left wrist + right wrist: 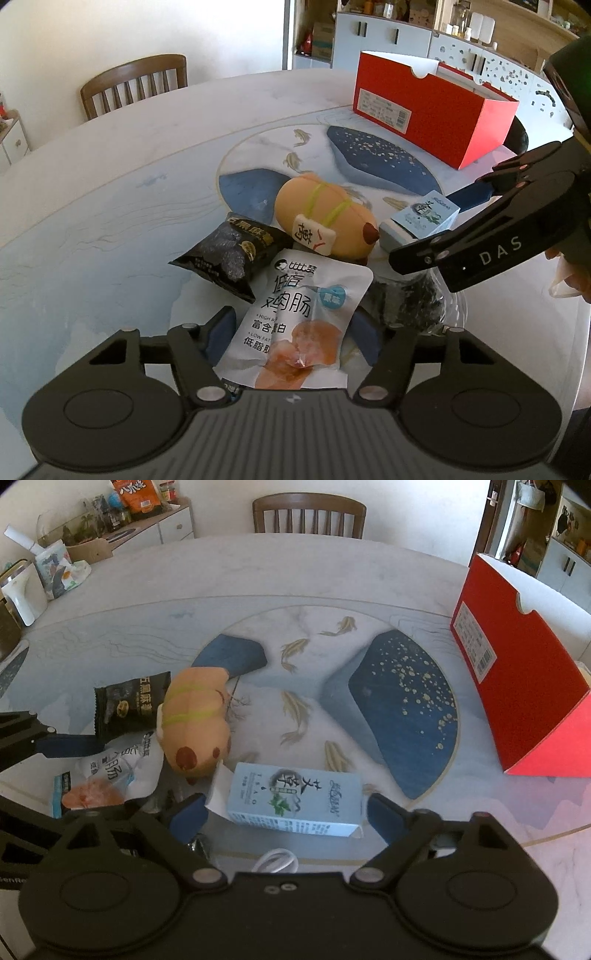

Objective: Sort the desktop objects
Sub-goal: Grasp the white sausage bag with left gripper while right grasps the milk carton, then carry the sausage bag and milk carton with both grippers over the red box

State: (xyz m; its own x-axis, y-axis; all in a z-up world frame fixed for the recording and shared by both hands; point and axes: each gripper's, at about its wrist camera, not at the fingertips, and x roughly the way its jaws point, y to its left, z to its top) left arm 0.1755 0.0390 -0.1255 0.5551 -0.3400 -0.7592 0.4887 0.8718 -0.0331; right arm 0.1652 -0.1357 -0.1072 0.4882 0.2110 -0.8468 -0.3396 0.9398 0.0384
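Straddling, fingers apart: left gripper around the soft, slippery white plastic sausage pouch lying on the table, right gripper around the light, stiff pale-blue cardboard carton, best gripped across its short sides.

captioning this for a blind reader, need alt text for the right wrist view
The right tool is open around a pale blue carton lying flat on a table printed with fish. To its left lie a tan capybara plush, a black snack packet and a white sausage pouch; an open red shoebox stands right.
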